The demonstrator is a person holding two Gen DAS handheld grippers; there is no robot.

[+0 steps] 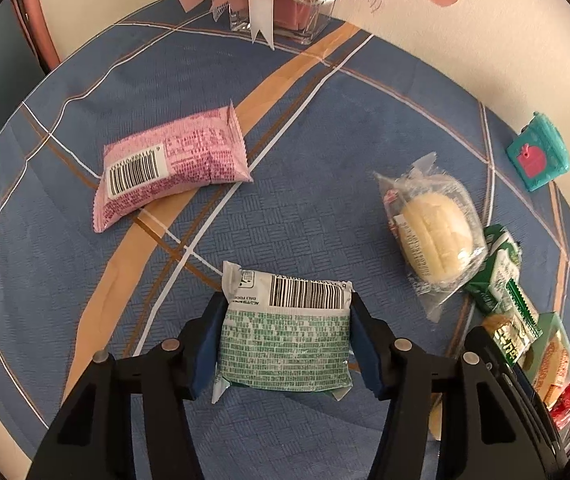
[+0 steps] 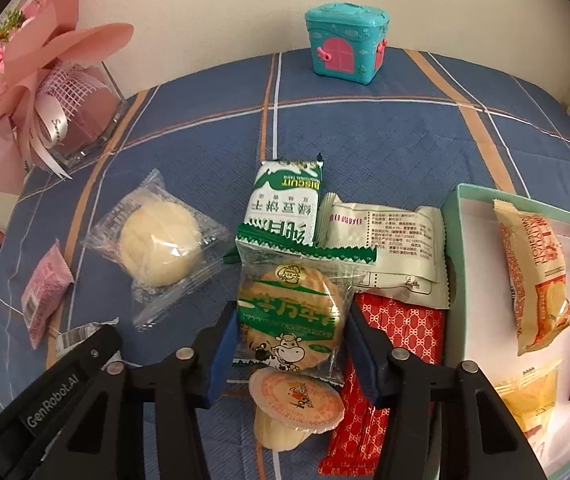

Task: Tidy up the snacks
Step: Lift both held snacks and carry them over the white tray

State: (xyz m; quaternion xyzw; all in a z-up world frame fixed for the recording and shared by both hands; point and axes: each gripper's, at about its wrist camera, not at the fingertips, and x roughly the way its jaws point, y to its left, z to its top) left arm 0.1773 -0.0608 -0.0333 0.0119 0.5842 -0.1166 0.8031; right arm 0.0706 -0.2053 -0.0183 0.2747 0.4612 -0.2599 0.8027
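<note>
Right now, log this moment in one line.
left gripper: shut on green-print packet | right gripper: shut on cow biscuit pack | tray: partly filled
</note>
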